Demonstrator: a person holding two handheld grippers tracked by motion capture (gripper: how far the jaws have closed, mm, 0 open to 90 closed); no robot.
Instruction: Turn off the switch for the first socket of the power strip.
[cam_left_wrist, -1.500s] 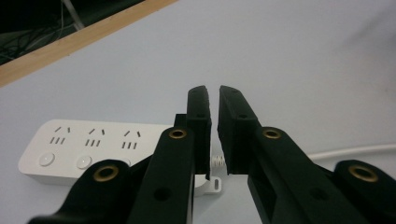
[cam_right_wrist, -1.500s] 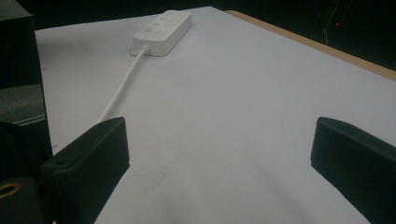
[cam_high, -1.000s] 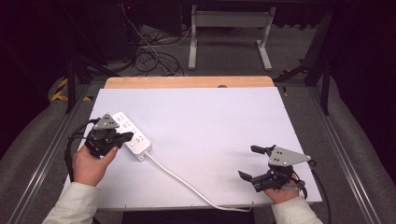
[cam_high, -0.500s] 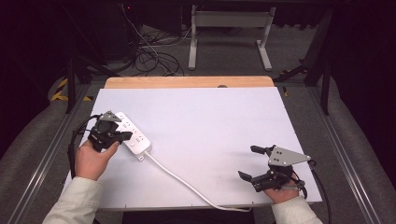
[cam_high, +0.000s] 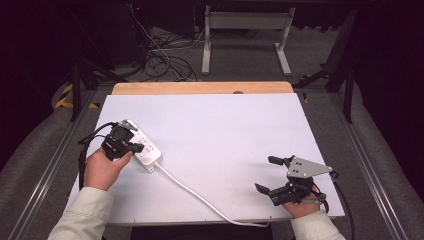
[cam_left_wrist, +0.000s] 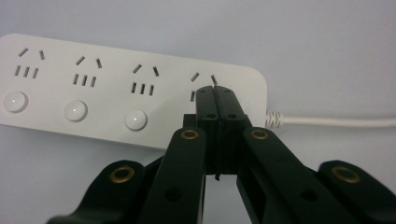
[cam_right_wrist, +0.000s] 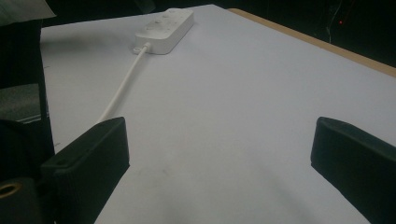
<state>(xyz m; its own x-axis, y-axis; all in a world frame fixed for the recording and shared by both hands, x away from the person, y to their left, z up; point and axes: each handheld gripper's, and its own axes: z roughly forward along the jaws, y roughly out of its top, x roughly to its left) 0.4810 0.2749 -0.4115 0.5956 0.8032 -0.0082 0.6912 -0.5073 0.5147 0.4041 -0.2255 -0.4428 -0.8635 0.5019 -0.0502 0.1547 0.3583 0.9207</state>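
The broad white-topped bench (cam_high: 225, 150) with a pale wooden far edge carries one long white plastic power strip (cam_high: 142, 145) near its left side, lying flat with sockets and round buttons up. Its long axis runs diagonally, far-left to near-right; the corded end points toward the near right, and the white round cable (cam_high: 200, 197) trails off to the bench's near edge. The left gripper (cam_left_wrist: 217, 100) has its black jaws pressed together, holding nothing, tips over the socket nearest the cord. This looks like pressing that socket's switch: the closed tips should come down squarely on the round button, not the slots, with light pressure. The right gripper (cam_high: 270, 175) rests spread wide and empty, well apart, near the right corner.
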